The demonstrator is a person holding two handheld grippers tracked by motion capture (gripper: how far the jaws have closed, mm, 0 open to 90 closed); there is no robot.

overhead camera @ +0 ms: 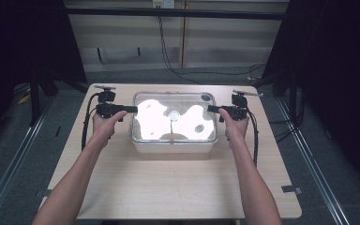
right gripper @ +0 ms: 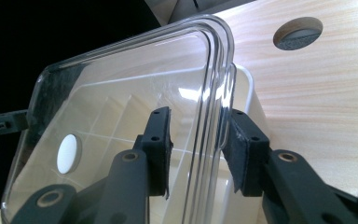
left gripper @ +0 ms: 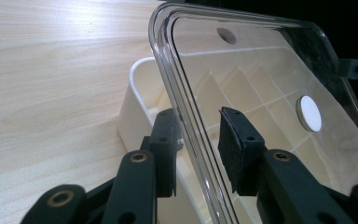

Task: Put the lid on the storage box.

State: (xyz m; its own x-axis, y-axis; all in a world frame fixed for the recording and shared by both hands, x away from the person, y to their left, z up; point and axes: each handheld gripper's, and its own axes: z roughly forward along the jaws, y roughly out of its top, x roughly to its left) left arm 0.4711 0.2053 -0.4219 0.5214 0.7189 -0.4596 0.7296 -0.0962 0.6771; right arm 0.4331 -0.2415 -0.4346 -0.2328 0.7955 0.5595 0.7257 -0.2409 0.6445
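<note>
Pale wood-grain laminate covers the worktop [overhead camera: 168, 187], which carries everything and spreads out beneath both sets of fingers. Next in size is the cream plastic organiser box [left gripper: 135, 107], divided inside by thin partitions into small compartments; it sits on the worktop between the two grippers, its short walls just below the fingers on either side. Over it lies the clear plastic lid [overhead camera: 173, 117], a rounded rectangle with a raised double rim, whose two short edges run between the fingers of each gripper. In the left gripper view the lid [left gripper: 261, 93] looks tilted up off the box wall, and the left gripper [left gripper: 200, 144] has its two black fingers standing apart, one on each face of the lid's rim, with a visible gap between the pad and the plastic on the inner side. In the right gripper view the lid [right gripper: 135, 107] slants the same way above the box [right gripper: 249, 93], and the right gripper [right gripper: 198, 149] straddles the rim likewise, fingers apart; the outer pad sits very close to the rim, though whether it touches I cannot tell. A person's hands hold both grippers, the left gripper [overhead camera: 130, 108] and the right gripper [overhead camera: 212, 108] facing each other across the lid. Smallest are a white round disc [left gripper: 310, 113] on the lid, well ahead of the fingers, and a round cable hole [right gripper: 298, 32] in the worktop beyond the right fingers.
</note>
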